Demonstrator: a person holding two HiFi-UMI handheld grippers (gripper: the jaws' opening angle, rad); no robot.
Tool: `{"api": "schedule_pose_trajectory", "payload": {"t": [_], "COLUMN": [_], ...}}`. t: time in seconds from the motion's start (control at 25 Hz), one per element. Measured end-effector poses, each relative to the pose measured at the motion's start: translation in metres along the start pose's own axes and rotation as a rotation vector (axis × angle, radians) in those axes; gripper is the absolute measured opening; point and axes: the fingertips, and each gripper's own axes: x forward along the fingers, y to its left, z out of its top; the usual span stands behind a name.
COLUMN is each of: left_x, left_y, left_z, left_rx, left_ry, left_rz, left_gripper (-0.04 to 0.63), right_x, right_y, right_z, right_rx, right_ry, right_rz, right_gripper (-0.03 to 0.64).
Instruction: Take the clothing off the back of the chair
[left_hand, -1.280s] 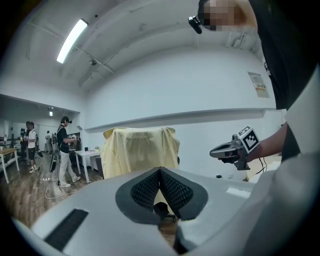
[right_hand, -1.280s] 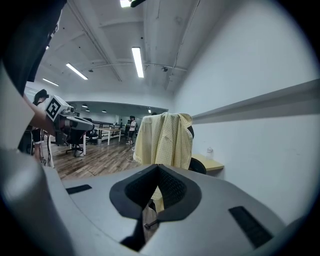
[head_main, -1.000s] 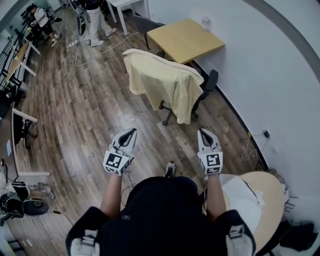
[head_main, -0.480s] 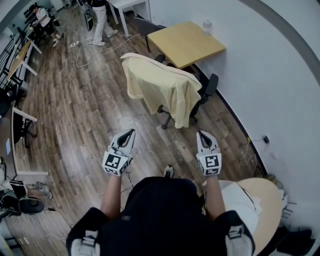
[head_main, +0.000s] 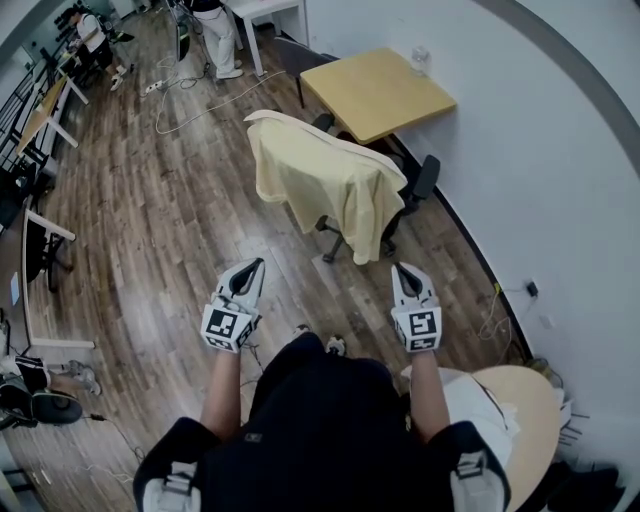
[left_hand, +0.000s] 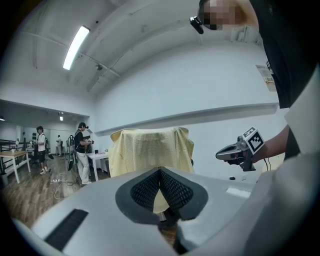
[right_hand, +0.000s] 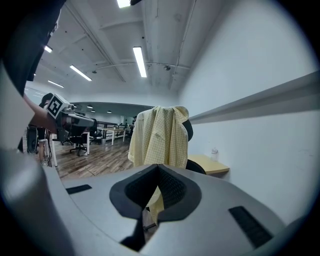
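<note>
Left hand-held gripper (head_main: 257, 266): jaws together, empty | right hand-held gripper (head_main: 403, 270): jaws together, empty | yellow shirt (head_main: 320, 178): draped over chair (head_main: 418, 180) back, well ahead of both | progress: nothing removed; approach, grasp and lift-off all remain.

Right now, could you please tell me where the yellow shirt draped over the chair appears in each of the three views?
Head view: yellow shirt sits upper centre, over the chair back.
Left gripper view: yellow shirt hangs dead centre, seen broadside.
Right gripper view: yellow shirt hangs at centre, seen narrower, from its side.
Shared landmark: the white wall behind the chair, right of the shirt in all three.
</note>
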Motion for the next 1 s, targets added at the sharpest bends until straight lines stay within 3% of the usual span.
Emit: {"api": "schedule_pose_trajectory", "payload": {"t": [0.44, 0.76, 1.0], "left_x": [0.021, 0.054, 0.072], "left_y": [0.032, 0.070, 0.088], "left_z": [-0.008, 0.012, 0.013], "left_rx": [-0.041, -0.043, -0.060], "left_ry": [0.007, -0.043, -0.049], "left_rz": [-0.007, -0.011, -0.017], "left_gripper": [0.002, 0.002, 0.002], "right_x": [0.023, 0.047, 0.063], "right_y": [-0.010, -0.020, -0.033], "right_z": [0.010, 0.022, 0.034], "right_rx": [-0.008, -0.004, -0.015], "right_ry": [0.016, 0.031, -0.008], "right_rz": [-0.037, -0.069, -0.087], "right_gripper": [-0.006, -0.006, -0.006]}}
